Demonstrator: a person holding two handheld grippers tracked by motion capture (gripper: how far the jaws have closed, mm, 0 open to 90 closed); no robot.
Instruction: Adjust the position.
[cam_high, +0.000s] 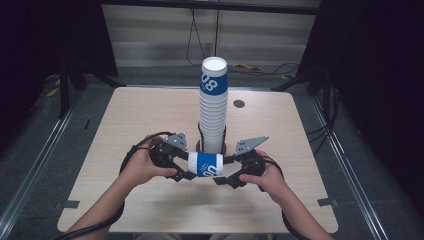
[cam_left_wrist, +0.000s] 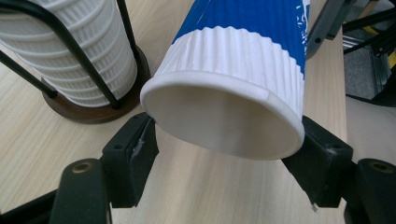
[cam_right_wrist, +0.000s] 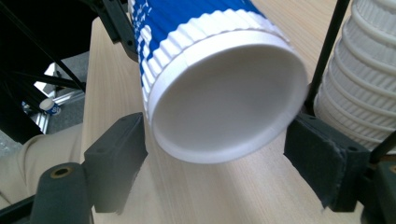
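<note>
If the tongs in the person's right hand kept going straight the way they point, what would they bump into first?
Most likely the blue-and-white paper cup lying sideways between both hands. Its open end faces the right tongs, between the jaws. Beyond it sit the left tongs, clamped on the cup's other end. Depth is hard to judge.

The ribbed paper cup (cam_high: 205, 165) is blue with white bands and white lettering; the tall stack of ribbed cups (cam_high: 213, 115) is white, blue-topped; the wooden table (cam_high: 140, 120) is pale beige.
</note>
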